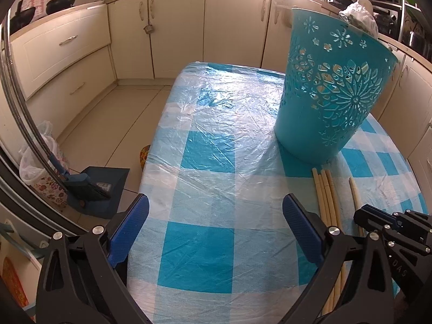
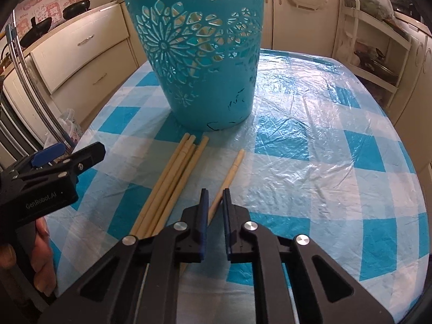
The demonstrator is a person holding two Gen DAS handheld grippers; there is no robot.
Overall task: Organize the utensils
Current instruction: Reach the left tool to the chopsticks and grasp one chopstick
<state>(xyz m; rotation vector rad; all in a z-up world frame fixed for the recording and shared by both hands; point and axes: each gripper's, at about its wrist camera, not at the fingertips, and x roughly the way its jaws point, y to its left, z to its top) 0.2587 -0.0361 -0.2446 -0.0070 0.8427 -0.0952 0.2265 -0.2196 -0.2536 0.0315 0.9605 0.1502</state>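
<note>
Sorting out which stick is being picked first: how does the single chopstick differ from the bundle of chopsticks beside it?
The single chopstick lies apart, while the bundle of chopsticks lies packed side by side. The single chopstick runs between the right gripper jaws, which are nearly closed around it; the bundle has no gripper on it. The bundle's tips reach closer to the teal basket than the single chopstick's tip. Both are pale sticks lying flat on the checked tablecloth.

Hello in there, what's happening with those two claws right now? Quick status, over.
Right gripper shut on the lone chopstick. Left gripper open, holding nothing. Other chopsticks lie bundled before the blue basket. Nothing in the way.
</note>
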